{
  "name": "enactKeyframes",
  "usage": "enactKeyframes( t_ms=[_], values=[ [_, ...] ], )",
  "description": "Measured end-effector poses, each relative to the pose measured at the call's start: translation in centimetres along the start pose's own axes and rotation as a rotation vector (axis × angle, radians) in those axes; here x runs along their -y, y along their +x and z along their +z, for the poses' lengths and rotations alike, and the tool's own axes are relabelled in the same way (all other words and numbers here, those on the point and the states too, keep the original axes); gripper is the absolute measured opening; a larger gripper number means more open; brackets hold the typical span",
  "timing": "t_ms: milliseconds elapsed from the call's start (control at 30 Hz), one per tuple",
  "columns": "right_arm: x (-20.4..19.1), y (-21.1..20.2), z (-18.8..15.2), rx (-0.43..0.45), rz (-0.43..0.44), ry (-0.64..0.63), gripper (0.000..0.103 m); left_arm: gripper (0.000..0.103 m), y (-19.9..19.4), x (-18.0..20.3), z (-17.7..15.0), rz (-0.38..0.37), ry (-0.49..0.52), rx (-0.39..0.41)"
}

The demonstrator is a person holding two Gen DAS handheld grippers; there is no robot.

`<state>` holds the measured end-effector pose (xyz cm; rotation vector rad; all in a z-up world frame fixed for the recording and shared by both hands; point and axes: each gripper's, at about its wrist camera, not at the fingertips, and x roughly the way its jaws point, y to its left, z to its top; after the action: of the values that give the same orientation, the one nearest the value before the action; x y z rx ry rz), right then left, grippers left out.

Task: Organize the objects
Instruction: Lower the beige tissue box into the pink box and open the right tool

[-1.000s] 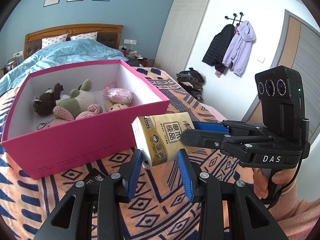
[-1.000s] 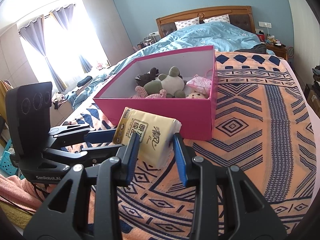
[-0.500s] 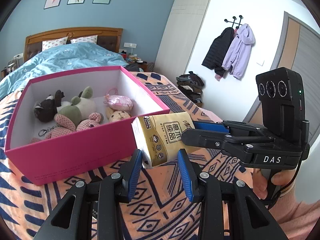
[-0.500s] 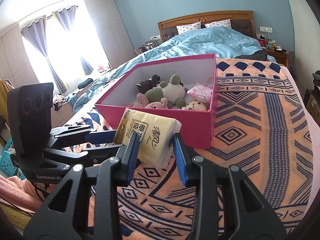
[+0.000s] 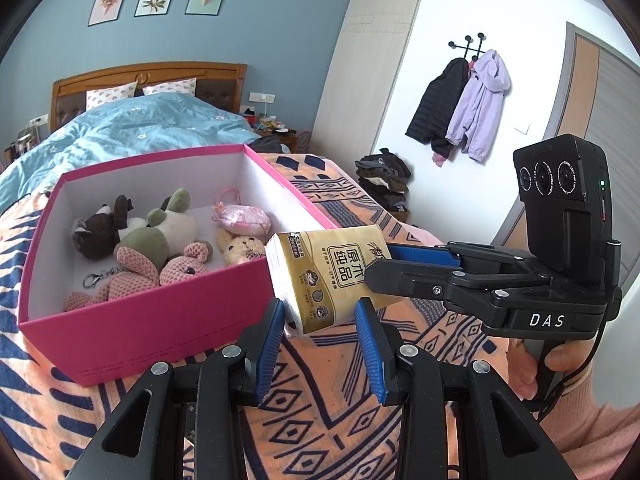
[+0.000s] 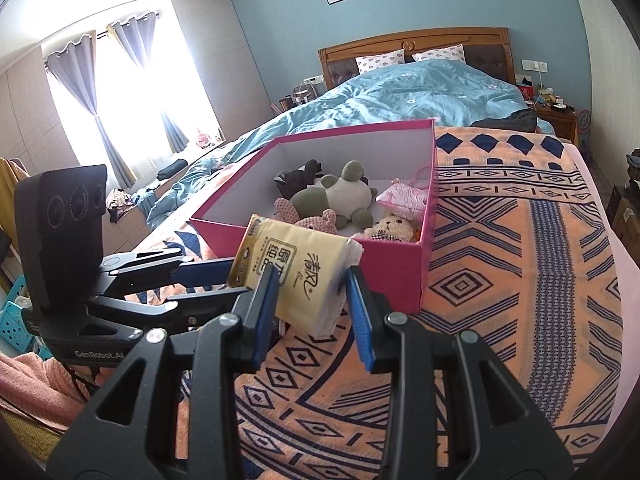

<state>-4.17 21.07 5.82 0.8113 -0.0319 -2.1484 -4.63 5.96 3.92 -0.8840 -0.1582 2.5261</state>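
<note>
Both grippers, left (image 5: 320, 336) and right (image 6: 310, 300), clench one tissue pack (image 5: 328, 276) above the bedspread (image 6: 500, 280). Toys (image 5: 160, 248) already fill the pink box (image 5: 160, 320); the pack is not yet boxed.

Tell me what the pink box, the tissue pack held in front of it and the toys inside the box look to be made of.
Pink box: likely matte cardboard, with thin stiff walls, sharp folded corners and a white inside.
Tissue pack: glossy yellow plastic film over soft white paper, which shows at the open end; the wrapper shines and dents.
Toys: fabric, some fuzzy plush, the pink ones apparently knitted, judging by their nubbly surface.
</note>
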Motion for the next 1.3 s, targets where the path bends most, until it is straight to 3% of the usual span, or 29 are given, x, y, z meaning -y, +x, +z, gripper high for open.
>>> enactKeyframes(
  t_ms=[1300],
  values=[
    [1.8,2.2,4.4,0.011,0.0,-0.021,0.038,0.036,2.0,-1.7,4.0,0.058,0.033,0.007]
  ],
)
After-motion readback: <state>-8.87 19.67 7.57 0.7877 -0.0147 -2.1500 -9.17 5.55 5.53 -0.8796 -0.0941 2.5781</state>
